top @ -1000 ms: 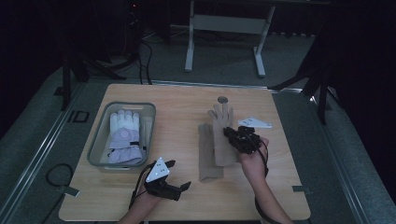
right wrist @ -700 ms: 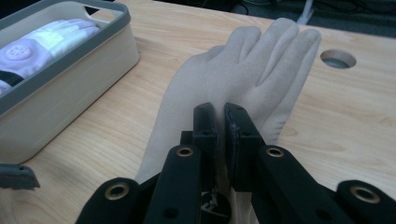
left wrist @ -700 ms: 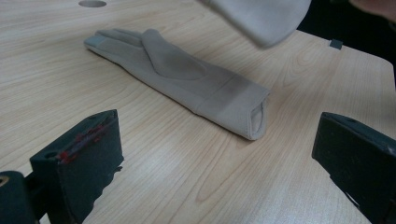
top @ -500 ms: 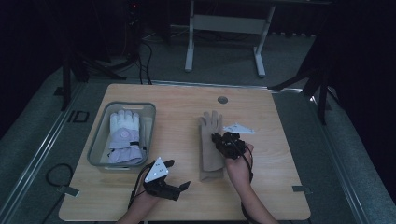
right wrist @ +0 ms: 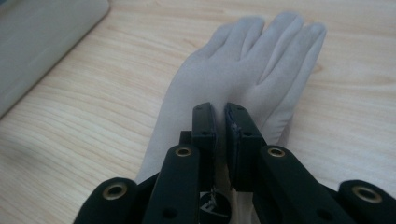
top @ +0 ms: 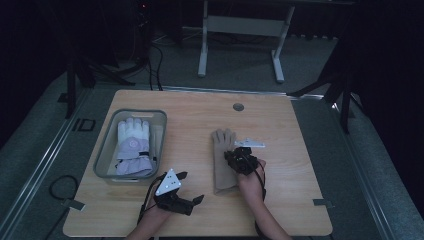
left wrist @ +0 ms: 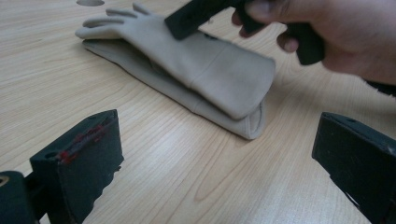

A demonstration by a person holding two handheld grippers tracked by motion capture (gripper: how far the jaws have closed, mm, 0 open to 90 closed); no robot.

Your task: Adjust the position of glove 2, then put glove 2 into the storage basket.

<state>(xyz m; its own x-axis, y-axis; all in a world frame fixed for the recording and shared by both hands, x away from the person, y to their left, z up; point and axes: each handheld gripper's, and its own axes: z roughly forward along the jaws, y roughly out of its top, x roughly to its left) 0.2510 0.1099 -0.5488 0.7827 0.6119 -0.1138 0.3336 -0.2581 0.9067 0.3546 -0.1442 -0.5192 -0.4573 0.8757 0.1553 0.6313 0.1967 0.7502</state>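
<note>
1. The beige glove (top: 223, 159) lies flat on the desk (top: 290, 130).
2. The right gripper (right wrist: 220, 122) sits over the glove, jaws clenched, nothing visibly between them.
3. The left gripper (left wrist: 219, 154) rests released beside the cuff.

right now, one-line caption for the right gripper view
Shut hand-held gripper poised over a beige glove lying flat on the wooden table.

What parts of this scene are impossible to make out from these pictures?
- Whether the right gripper pinches any cloth of the beige glove: in the right gripper view its shut jaws cover that spot.
- The glove's cuff: cut off by the bottom edge in the right gripper view.
- What lies under the white glove in the bin: hidden in the high view.
- The person's forearms: cut off by the bottom edge in the high view.
</note>
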